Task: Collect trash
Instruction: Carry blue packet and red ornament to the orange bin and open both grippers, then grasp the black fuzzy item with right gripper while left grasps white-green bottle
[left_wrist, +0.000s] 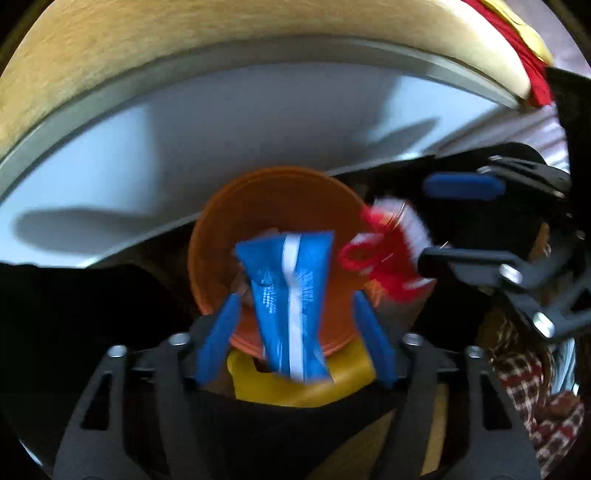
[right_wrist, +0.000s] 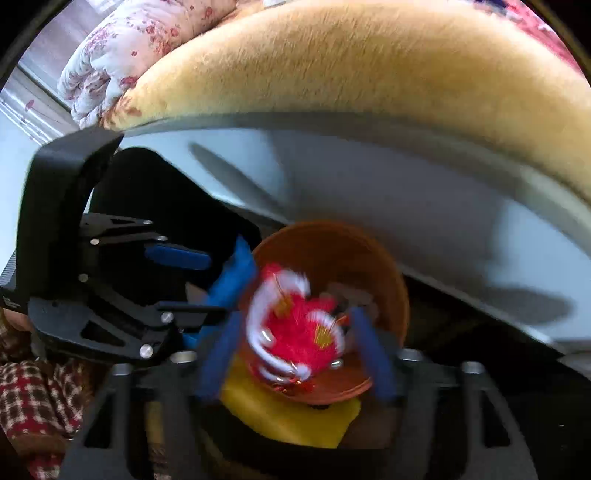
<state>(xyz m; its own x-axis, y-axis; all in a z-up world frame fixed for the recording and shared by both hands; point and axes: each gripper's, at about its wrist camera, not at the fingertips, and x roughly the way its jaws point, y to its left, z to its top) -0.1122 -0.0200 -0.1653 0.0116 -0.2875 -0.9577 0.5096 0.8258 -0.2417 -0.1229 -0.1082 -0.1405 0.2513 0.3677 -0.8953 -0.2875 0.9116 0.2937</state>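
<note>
Left fingers (left_wrist: 295, 332): spread apart, blue wrapper (left_wrist: 288, 295) loose between them, apparently unpinched.
Right fingers (right_wrist: 295, 350): parted around red-and-white wrapper (right_wrist: 295, 328); grip unclear through blur.
Both wrappers: over orange bin (left_wrist: 266, 199), yellow item (left_wrist: 306, 387) beneath.

Blue wrapper (left_wrist: 286, 291) and red-white wrapper (right_wrist: 295, 328) over orange bin (left_wrist: 295, 195).

Blue wrapper (left_wrist: 290, 295): glossy plastic film. Orange bin (left_wrist: 280, 199): smooth matt plastic. Red-and-white wrapper (right_wrist: 295, 328): shiny crinkled foil. Tan blanket (right_wrist: 332, 66): fuzzy plush cloth.
</note>
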